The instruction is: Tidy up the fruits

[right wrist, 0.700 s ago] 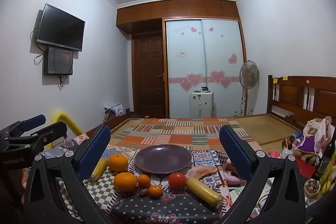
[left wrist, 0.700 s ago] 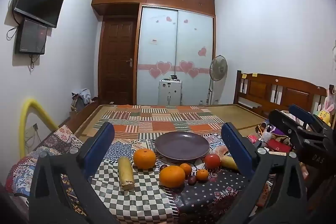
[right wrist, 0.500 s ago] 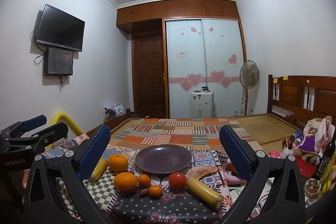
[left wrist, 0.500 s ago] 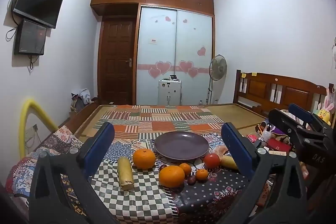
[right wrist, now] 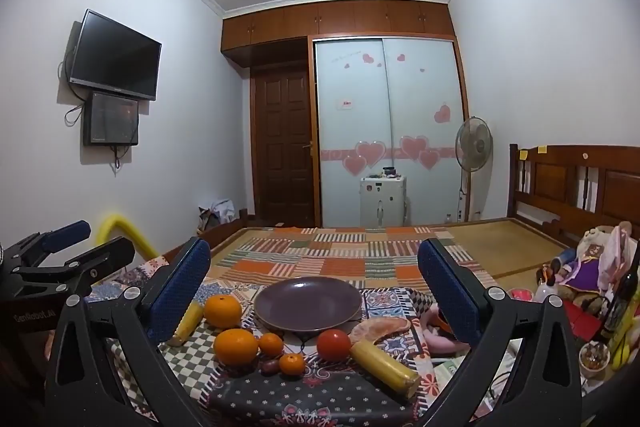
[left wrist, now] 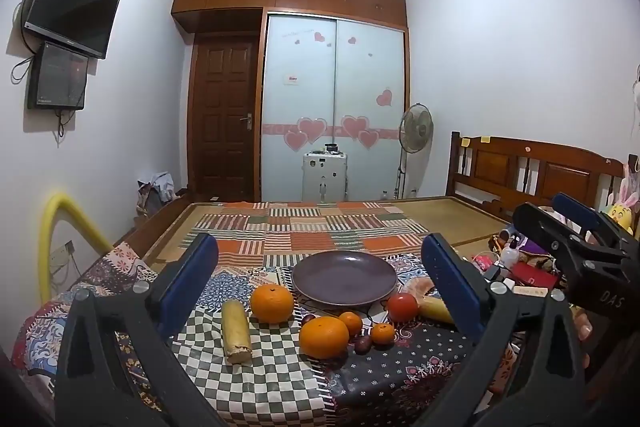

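Observation:
An empty purple plate (left wrist: 344,278) (right wrist: 308,303) sits on the patterned tablecloth. In front of it lie two large oranges (left wrist: 323,336) (left wrist: 272,303), two small tangerines (left wrist: 382,332), a red tomato (left wrist: 402,307) (right wrist: 333,344), a dark plum (left wrist: 362,343) and two yellow corn pieces (left wrist: 236,330) (right wrist: 384,363). My left gripper (left wrist: 320,279) is open and empty, held back from the fruit. My right gripper (right wrist: 314,275) is open and empty, also short of the table; it shows at the right of the left wrist view (left wrist: 576,243).
The small table's cloth (left wrist: 280,379) hangs over its near edge. A bed with a patchwork cover (left wrist: 312,227) lies behind. Toys, bottles and clutter (right wrist: 592,279) crowd the right side. A yellow tube (left wrist: 52,223) curves at the left.

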Available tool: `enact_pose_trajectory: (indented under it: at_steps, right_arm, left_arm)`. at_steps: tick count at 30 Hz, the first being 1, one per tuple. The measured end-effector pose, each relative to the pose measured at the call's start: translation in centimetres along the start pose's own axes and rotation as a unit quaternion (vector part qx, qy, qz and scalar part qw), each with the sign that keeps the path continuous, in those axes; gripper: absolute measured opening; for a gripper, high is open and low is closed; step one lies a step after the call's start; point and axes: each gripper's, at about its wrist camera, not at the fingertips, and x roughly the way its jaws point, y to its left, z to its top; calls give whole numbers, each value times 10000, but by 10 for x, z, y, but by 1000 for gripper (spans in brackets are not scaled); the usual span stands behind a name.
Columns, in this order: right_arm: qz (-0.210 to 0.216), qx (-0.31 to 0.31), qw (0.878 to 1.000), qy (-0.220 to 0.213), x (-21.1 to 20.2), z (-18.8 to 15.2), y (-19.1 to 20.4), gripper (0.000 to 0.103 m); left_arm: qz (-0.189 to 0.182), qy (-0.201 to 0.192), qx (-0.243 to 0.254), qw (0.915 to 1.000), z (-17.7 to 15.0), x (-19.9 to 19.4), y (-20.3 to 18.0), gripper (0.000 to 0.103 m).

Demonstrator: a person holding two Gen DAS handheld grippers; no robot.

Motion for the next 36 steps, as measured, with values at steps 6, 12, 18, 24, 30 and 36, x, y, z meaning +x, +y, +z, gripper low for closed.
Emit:
enact_pose_trajectory:
  at_steps: [6, 12, 18, 24, 30, 36]
  right_arm:
    - [26, 35, 10000, 16, -7, 4, -7, 103]
    - [12, 36, 10000, 24, -7, 2, -8, 103]
    - [36, 50, 10000, -18, -7, 1, -8, 103]
    - [59, 40, 10000, -30, -6, 0, -6, 103]
    - [65, 38, 10000, -36, -5, -1, -6, 103]
    - [75, 45, 10000, -31, -6, -2, -6, 103]
  left_arm:
    - [24, -1, -15, 10000, 0, 0, -1, 103]
    - [36, -8, -34, 10000, 2, -1, -1, 103]
    - [76, -10, -48, 10000, 3, -1, 1, 103]
    - [104, -31, -66, 9999, 1, 0, -2, 103]
    - [125, -58, -50, 9999, 1, -1, -1, 103]
    - [143, -67, -41, 9999, 1, -1, -1, 103]
